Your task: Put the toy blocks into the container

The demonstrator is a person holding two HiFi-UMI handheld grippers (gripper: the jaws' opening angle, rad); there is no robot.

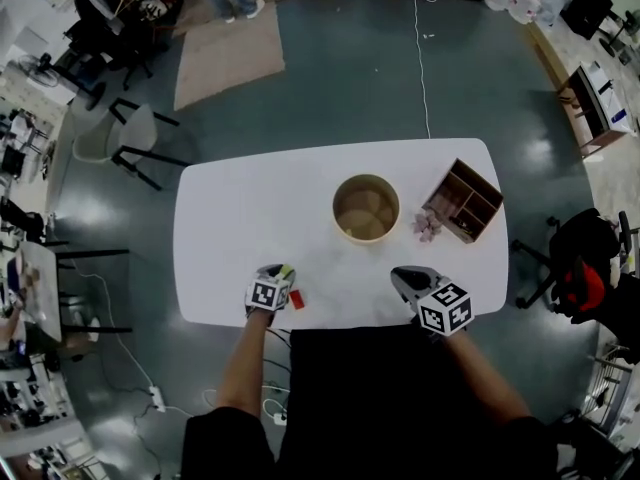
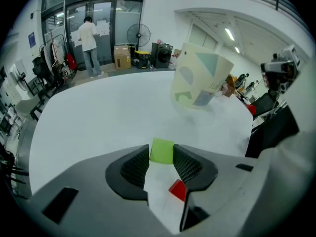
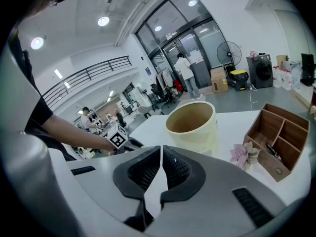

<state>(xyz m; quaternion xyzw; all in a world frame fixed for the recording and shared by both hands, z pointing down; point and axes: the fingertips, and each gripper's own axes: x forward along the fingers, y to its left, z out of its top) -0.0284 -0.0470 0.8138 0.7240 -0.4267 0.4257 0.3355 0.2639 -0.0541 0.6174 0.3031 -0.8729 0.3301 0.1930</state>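
Note:
A light green block (image 2: 161,150) is pinched between the pads of my left gripper (image 2: 161,157), held just above the white table (image 1: 250,218). Under the jaws a red block (image 2: 178,189) lies on the table; the head view shows this red block (image 1: 297,299) beside the left gripper (image 1: 280,274), near the front edge. The cream round container (image 1: 366,208) stands open-topped at the table's middle, ahead and to the right of that gripper. My right gripper (image 1: 405,280) hovers near the front edge, shut with nothing between its jaws; in its own view the container (image 3: 192,125) is straight ahead.
A wooden compartment box (image 1: 463,202) sits at the table's right, with a small pink paper flower (image 1: 428,226) between it and the container. Chairs stand on the floor around the table. A person stands far off by the glass doors.

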